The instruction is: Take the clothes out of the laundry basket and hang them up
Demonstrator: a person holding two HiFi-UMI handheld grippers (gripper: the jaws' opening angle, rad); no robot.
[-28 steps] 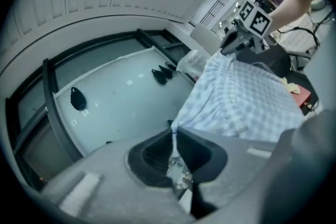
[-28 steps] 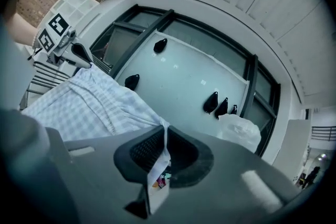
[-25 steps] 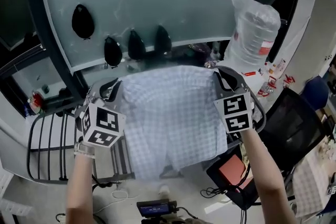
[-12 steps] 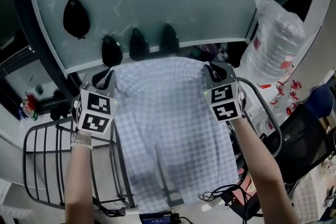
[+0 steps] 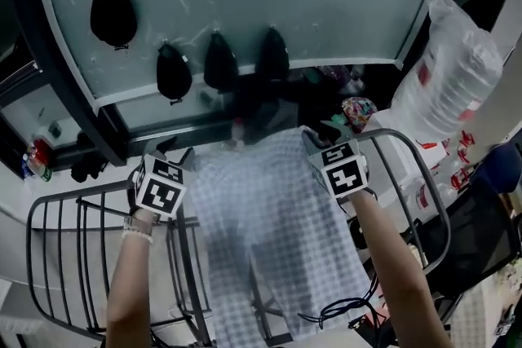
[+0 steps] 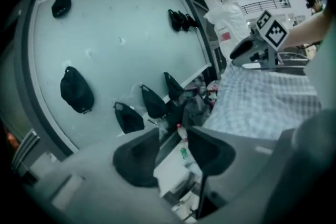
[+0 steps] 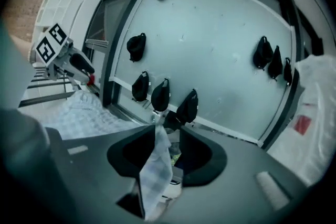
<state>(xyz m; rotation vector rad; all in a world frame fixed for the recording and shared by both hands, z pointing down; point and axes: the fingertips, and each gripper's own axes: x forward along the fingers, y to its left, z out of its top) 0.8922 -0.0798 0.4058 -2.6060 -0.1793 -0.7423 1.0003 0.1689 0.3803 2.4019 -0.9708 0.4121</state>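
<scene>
Fingers (image 6: 137, 157) of your left gripper (image 6: 173, 136) are standing wide after just opening, with nothing between them; the checked shirt (image 5: 269, 232) is lying just to their right. Your right gripper (image 7: 168, 136) has also just been opening: its fingers (image 7: 195, 157) are parted, and a strip of the shirt is hanging loose between them against the left one. The shirt is spreading over the wire rack (image 5: 81, 194) between both pairs of fingers, with black caps (image 5: 220, 65) hanging beyond.
</scene>
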